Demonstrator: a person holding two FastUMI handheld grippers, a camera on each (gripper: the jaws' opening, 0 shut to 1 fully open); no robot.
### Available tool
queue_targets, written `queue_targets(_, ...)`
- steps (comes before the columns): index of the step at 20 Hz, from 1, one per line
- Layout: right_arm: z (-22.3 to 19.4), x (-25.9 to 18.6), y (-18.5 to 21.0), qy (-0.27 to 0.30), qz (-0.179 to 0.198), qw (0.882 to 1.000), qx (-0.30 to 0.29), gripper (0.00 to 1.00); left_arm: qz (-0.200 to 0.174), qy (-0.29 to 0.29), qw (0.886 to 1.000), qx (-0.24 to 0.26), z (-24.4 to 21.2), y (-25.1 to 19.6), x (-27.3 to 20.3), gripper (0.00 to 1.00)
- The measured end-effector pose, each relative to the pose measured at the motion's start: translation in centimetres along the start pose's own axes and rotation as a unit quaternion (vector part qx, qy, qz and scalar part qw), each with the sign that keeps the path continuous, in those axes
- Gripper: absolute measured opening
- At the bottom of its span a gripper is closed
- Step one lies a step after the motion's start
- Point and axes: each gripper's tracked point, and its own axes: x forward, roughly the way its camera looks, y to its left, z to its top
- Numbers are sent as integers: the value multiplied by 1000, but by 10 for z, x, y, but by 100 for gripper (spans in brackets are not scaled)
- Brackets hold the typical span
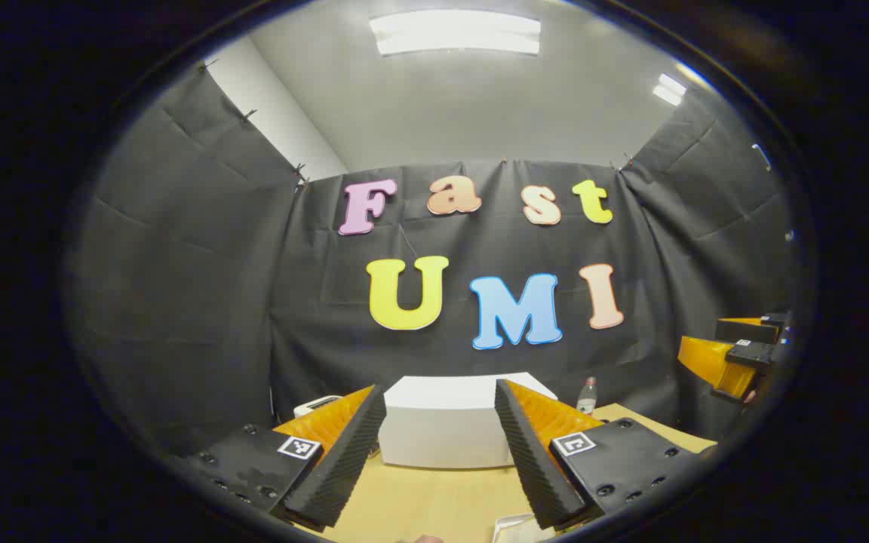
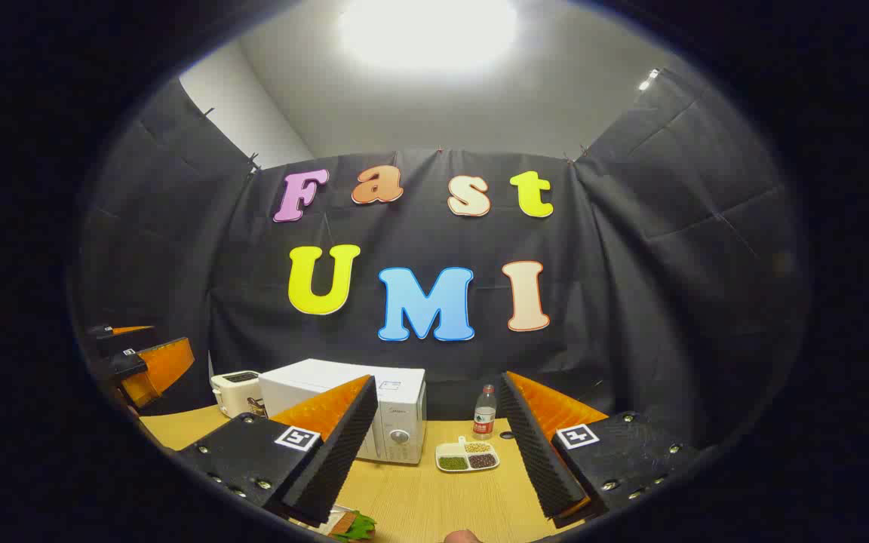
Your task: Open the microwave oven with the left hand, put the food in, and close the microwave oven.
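The left gripper is wide open with nothing between its fingers, held above the wooden table and facing the white microwave oven, which sits a short way ahead against the booth's black wall. The right gripper is likewise spread wide and empty, hovering over the same table; each gripper also shows at the edge of the other's view, well apart to the side.

In the right gripper view the microwave oven's door looks closed, with a round knob on its control panel. A white toaster stands just beside it on its far side, a plastic bottle stands near its other side, and a small divided dish of beans or grains lies on the table in front of the bottle. At the bottom edge, under the right gripper, a bit of green-leaved food peeks in, probably the item to be loaded, though too little shows to be sure.

The task seems to be at its start: nothing is grasped and the door is not yet open. The next move likely calls for the left gripper to reach the door's edge and pull it open, while the right goes down for the food
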Motion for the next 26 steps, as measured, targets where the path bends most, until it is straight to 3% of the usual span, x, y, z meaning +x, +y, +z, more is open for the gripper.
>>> queue_targets(10,-9,3,-20,4,-14,1000,3,98,-8,20,1000,-10,-11,-18,3,96)
queue_targets(26,-20,-12,-55,0,9,1000,0,98,7,4,1000,-1,-13,-61,27,97)
